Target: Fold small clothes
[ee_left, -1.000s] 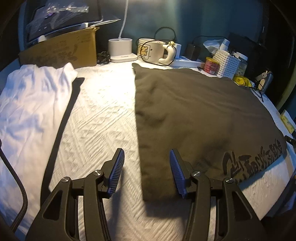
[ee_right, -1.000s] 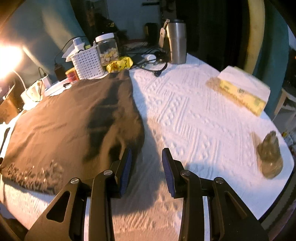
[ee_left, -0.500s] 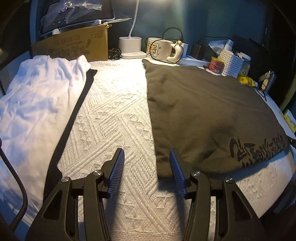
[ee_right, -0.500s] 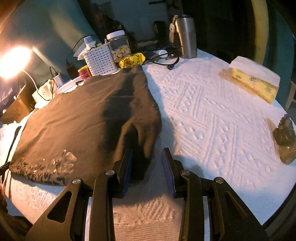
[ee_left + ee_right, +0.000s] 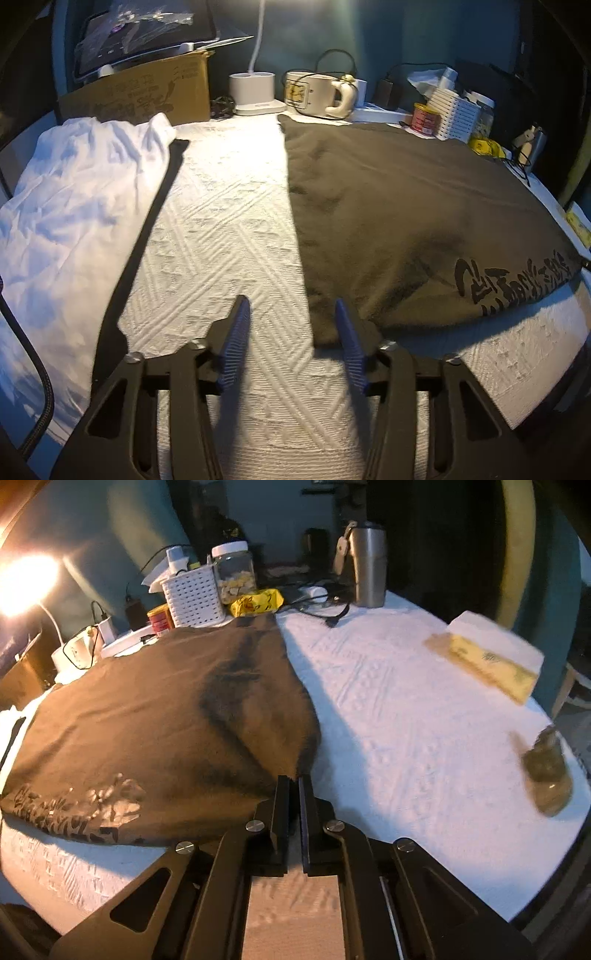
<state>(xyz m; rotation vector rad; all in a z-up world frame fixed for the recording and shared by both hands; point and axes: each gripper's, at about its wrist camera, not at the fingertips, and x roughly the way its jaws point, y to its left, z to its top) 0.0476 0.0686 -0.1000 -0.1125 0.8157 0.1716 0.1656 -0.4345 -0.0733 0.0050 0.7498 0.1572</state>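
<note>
Pinching the near corners of the dark shirt to start a fold

My right gripper (image 5: 291, 786) has clamped shut on the near right corner of the dark shirt (image 5: 147, 716), which lies flat mid-worktop. My left gripper (image 5: 291, 332) is closing around the near left corner; cloth sits between the pads, though I can't quite tell if they press it. The white textured cover (image 5: 221, 229) leaves bare room leftward before the white garment (image 5: 74, 206).

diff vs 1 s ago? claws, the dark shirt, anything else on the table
The right claw went from open beside the dark shirt to shut on its near right corner. The left claw is closing around the near left corner, its pads not yet pressing. The shirt lies flat as before; the white garment, mug, basket and tumbler have not moved.
</note>
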